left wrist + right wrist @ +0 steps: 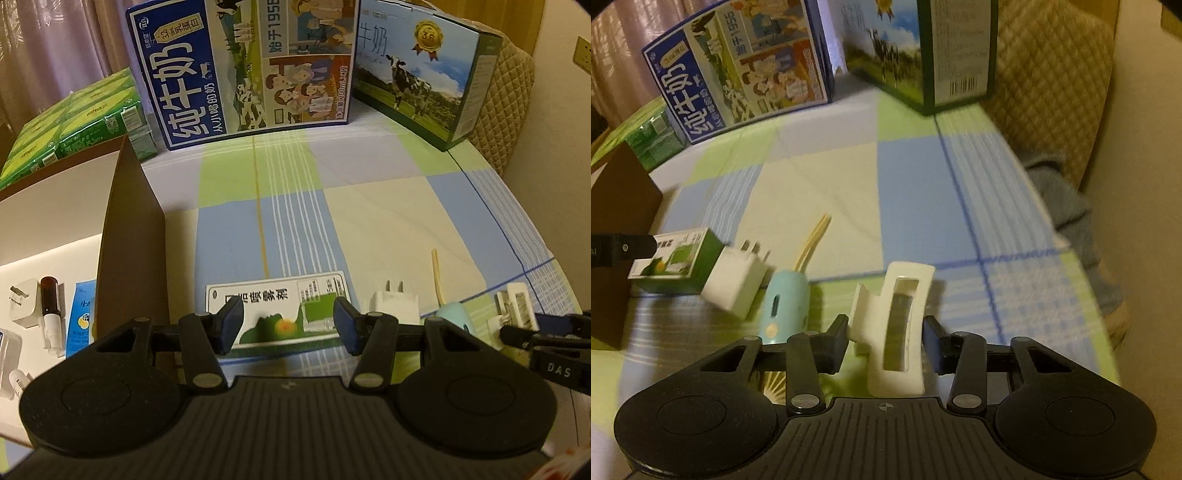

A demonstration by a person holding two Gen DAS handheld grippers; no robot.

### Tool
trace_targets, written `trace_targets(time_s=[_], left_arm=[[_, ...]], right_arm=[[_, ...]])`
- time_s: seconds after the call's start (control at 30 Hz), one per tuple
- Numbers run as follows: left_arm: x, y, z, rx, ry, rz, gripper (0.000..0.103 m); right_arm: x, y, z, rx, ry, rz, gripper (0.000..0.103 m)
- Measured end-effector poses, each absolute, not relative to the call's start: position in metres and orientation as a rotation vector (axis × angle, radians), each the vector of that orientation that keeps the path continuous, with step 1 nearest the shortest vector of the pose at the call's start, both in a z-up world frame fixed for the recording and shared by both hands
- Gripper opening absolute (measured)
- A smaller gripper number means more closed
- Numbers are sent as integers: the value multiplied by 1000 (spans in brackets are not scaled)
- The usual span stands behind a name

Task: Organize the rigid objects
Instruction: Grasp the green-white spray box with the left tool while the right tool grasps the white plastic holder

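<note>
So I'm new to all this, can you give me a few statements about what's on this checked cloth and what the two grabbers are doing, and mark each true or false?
1. The left gripper has a green and white medicine box between its fingers. True.
2. The right gripper is around a white hair claw clip. True.
3. The white charger plug lies between the medicine box and the pale blue gadget. True.
4. The open cardboard box holds nothing. False: a charger, a small brown bottle and packets lie inside.
5. The blue milk carton lies flat on the cloth. False: it stands upright at the back.
</note>
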State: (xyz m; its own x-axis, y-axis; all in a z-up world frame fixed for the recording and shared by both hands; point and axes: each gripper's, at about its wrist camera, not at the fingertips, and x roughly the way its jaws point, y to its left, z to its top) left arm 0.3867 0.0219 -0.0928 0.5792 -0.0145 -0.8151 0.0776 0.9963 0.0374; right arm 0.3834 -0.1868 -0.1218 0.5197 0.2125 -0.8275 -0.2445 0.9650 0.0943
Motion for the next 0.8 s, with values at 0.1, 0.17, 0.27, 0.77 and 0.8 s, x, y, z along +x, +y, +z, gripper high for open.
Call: trace_targets(time_s=[0.1,0.17,0.27,0.77,0.8], left_arm=[[395,23,-95,63,953,-39,50],[402,23,-97,60,954,-26,50],[415,25,-101,59,961,0,50],[446,35,-129,83,1088,80,48],[443,35,-130,83,1094,80,48]], right_arm=[[390,-187,-117,-52,951,280,39],[397,-187,-117,-54,948,281,39],[407,-188,-117,-54,938,277,39],[412,-202,-119,-32,965,264,40],[410,-204,-119,-28,970,264,40]])
